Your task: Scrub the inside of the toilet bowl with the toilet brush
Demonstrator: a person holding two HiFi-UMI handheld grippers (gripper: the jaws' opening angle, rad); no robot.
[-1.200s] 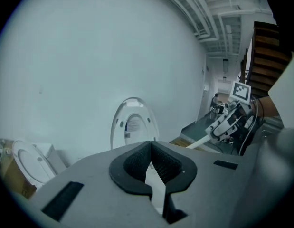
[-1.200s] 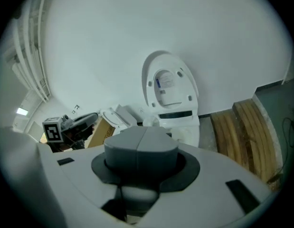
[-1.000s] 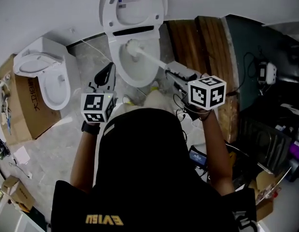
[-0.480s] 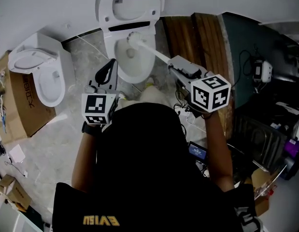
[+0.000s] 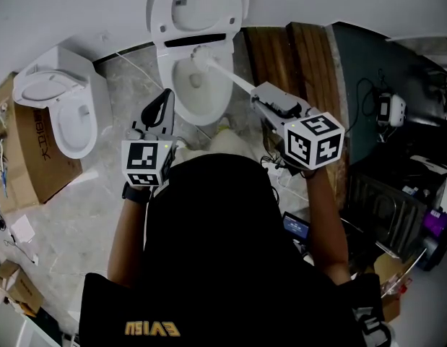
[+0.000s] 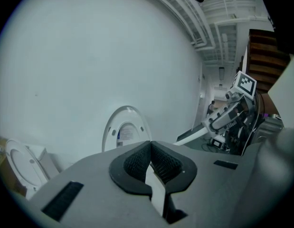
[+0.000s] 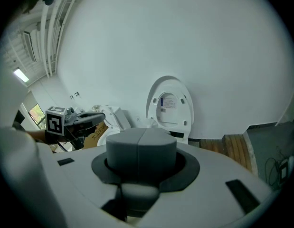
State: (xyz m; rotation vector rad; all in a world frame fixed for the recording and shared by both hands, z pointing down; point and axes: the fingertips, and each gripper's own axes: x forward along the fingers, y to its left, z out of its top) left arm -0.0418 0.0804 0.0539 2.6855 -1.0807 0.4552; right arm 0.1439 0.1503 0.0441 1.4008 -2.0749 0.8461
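A white toilet (image 5: 181,96) stands open with its lid (image 5: 198,6) up. The toilet brush (image 5: 202,58) has its white head inside the bowl near the back rim. Its white handle slants down-right into my right gripper (image 5: 256,96), which is shut on it. In the right gripper view the grey handle end (image 7: 141,148) fills the closed jaws of that gripper (image 7: 141,146). My left gripper (image 5: 165,97) hovers beside the bowl's left edge, shut and holding nothing. In the left gripper view its pads (image 6: 137,161) meet at the tip of the left gripper (image 6: 150,145).
A second white toilet (image 5: 64,114) stands at the left next to a cardboard box (image 5: 21,161). Wooden planks (image 5: 295,56) lie right of the bowl. Cables and boxes clutter the floor at the right (image 5: 389,114). A white wall runs behind the toilet.
The brush head has shifted a little toward the back of the bowl, and the right gripper moved slightly with it. The left gripper stays where it was.
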